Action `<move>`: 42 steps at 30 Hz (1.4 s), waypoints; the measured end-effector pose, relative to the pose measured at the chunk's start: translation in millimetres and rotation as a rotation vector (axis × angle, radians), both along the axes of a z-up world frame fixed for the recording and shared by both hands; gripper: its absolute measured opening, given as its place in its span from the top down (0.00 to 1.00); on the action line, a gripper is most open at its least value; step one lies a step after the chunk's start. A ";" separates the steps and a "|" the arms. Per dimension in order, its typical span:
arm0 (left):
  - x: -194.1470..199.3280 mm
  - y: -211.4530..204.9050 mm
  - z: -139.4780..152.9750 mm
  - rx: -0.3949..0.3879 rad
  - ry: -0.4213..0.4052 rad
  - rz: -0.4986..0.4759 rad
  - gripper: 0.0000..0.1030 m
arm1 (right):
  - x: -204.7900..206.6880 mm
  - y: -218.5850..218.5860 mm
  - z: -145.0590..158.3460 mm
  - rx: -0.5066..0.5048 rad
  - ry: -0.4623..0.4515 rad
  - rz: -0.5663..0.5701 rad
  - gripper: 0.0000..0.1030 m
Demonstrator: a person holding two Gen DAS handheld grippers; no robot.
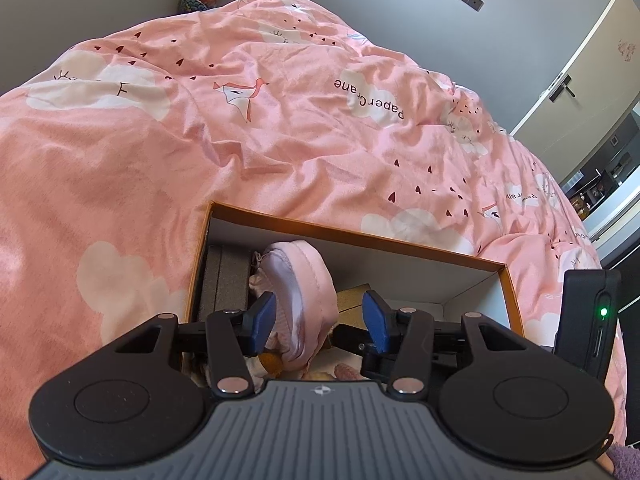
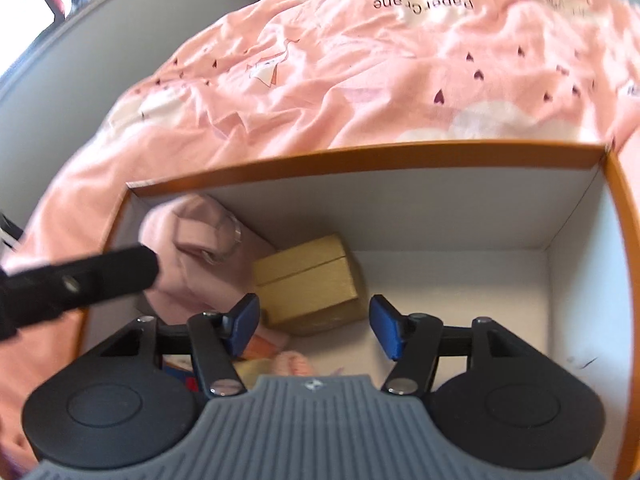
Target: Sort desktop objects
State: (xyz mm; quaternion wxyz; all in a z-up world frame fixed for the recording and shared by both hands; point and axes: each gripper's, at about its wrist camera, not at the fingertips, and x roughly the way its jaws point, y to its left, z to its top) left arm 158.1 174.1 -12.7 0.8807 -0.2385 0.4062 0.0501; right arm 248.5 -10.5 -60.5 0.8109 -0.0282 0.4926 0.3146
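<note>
Bed w/ a rumpled pink duvet (image 1: 248, 128), printed w/ white clouds, small dark hearts, paper-crane figures and the words "Paper Crane"; it fills most of both views.

On the duvet sits an open box (image 2: 360, 160), orange rim, white inside walls and floor. Right part of the floor is bare.

Inside, at the left end: a soft pink pouch (image 1: 304, 280), puffy, satin-like, w/ a frilled edge; in the right wrist view it's blurred, w/ a metal ring on it. Far left of the box in the left wrist view, a dark grey foam block (image 1: 224, 280) stands against the wall. Next to the pouch, towards the middle, a gold cardboard box (image 2: 308, 276), lid shut, lying tilted. Below it, near the cameras, small soft bits in pink, orange and yellow, too hidden to name.

Left gripper (image 1: 320, 320): jaws partway spread, pouch between the blue pads. Left pad looks right at the fabric, right pad stands clear, so no pinch. Its black arm crosses the left edge of the right wrist view, blurred.

Right gripper (image 2: 316, 326): jaws spread, over the box interior, gold box just beyond the pads; nothing held.

Small black device w/ a green light (image 1: 588, 320) at the right edge of the left wrist view.
</note>
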 end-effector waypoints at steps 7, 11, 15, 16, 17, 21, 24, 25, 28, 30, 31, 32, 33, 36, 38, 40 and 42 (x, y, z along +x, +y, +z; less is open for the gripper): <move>-0.6 5.4 -4.8 -0.021 -0.003 0.002 0.50 | 8.5 -19.6 5.2 -0.095 -0.074 -0.028 0.68; -0.8 6.7 -5.8 -0.025 -0.004 0.003 0.51 | 8.6 -25.6 7.2 0.003 0.015 -0.002 0.67; -1.1 7.2 -5.6 -0.025 -0.006 0.005 0.51 | -4.2 -7.6 5.5 0.012 0.019 0.053 0.55; -1.6 7.6 -5.4 -0.025 -0.007 0.005 0.51 | -7.2 -1.7 3.7 -0.003 0.003 0.066 0.55; -2.2 8.0 -5.1 -0.024 -0.007 0.006 0.51 | -9.9 3.6 2.2 -0.017 -0.012 0.078 0.55; -3.5 8.8 -4.2 -0.027 -0.006 0.004 0.51 | -15.6 12.4 -4.0 -0.059 -0.065 0.113 0.55; -3.1 8.5 -4.0 -0.029 -0.009 -0.002 0.51 | -16.8 5.8 -2.2 -0.062 -0.078 0.120 0.57; -3.1 8.7 -4.0 -0.030 -0.010 -0.002 0.51 | -16.7 2.2 -0.9 -0.069 -0.085 0.120 0.62; -3.0 9.3 -4.4 -0.032 -0.010 -0.001 0.51 | -14.1 -9.4 1.5 -0.087 -0.085 0.110 0.65; -3.1 9.7 -4.6 -0.036 -0.011 0.003 0.51 | -12.2 -15.6 3.2 -0.094 -0.082 0.098 0.66; -3.2 9.9 -4.6 -0.037 -0.012 0.005 0.52 | -11.1 -19.4 4.5 -0.092 -0.078 0.092 0.66; -3.5 11.1 -4.5 -0.038 -0.013 0.008 0.52 | -9.4 -23.1 5.8 -0.085 -0.073 0.086 0.66; -3.6 11.2 -4.2 -0.038 -0.014 0.010 0.52 | -8.6 -26.3 7.4 -0.086 -0.075 0.079 0.67; -3.3 13.0 -3.6 -0.040 -0.018 0.011 0.56 | -7.0 -30.6 10.3 -0.147 -0.129 0.061 0.76; -2.1 12.5 -4.2 -0.039 -0.019 0.004 0.57 | -3.0 -29.9 9.7 -0.196 -0.169 0.052 0.77; 0.4 10.7 -5.9 -0.038 -0.015 -0.001 0.57 | 3.3 -26.2 5.4 -0.212 -0.169 0.065 0.78; 3.5 9.5 -8.2 -0.042 -0.010 -0.008 0.58 | 7.2 -19.9 -1.0 -0.217 -0.158 0.093 0.79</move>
